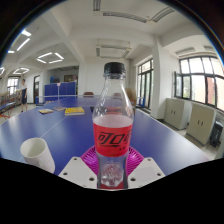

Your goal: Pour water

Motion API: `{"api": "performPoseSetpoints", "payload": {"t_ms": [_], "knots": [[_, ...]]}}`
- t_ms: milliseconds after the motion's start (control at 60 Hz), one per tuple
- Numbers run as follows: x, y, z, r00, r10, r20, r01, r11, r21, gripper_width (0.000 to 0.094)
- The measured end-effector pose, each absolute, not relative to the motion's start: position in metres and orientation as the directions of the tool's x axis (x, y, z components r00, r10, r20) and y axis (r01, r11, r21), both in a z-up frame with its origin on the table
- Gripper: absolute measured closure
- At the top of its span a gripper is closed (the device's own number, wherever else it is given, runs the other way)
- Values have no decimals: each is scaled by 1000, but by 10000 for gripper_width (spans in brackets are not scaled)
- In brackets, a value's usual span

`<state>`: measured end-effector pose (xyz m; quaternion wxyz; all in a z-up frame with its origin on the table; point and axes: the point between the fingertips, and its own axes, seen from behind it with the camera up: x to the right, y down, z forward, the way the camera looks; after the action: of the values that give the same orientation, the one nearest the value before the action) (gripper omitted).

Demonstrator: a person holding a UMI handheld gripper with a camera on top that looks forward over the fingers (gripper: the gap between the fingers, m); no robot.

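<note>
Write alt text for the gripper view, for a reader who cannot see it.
A clear plastic bottle with a black cap and red label stands upright between the fingers of the gripper, their pink pads at its base. A white paper cup stands on the blue table to one side, in a bright room with windows.

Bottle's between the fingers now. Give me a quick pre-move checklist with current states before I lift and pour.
1. Bottle centred between the fingers: ok.
2. Both pink pads pressing on the bottle: cannot tell; its base hides the contact.
3. Bottle upright: ok.
4. Cap off for pouring: not ok, the black cap is still on.
5. Paper cup upright, mouth open, standing left of the bottle on the blue table: ok.
6. Liquid in the bottle: ok, some shows below the red label.
</note>
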<state>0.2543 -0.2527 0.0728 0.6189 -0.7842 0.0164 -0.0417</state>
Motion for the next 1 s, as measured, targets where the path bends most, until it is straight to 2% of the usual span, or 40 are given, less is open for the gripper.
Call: {"api": "performPoseSetpoints", "payload": {"t_ms": [83,150,183,217,233,267,283,350,400,417,533,550,850,1000], "knots": [[257,-259,80,996,-81,31,13,-217,-976,537],[256,-251,75,995,-90,30,6,-251,-968,421],[258,-255,61,995,-97,35,6,-292,-956,297],[259,-260,53,994,-99,38,4,-331,-944,107],[259,-263,51,994,-98,39,3,-346,-938,71],[261,-271,50,994,-106,41,0,-367,-930,125],[261,-258,54,993,-114,43,-3,-377,-926,123],[266,-290,50,990,-131,54,-6,-421,-907,76],[268,-309,55,987,-146,65,-6,-441,-898,84],[269,-294,62,986,-152,67,-8,-446,-895,90],[256,-359,85,982,-163,92,7,-460,-888,91],[264,-350,94,982,-162,94,8,-463,-886,90],[187,-559,174,982,-156,105,21,-466,-884,85],[160,-647,202,986,-145,81,4,-471,-882,83]]}}
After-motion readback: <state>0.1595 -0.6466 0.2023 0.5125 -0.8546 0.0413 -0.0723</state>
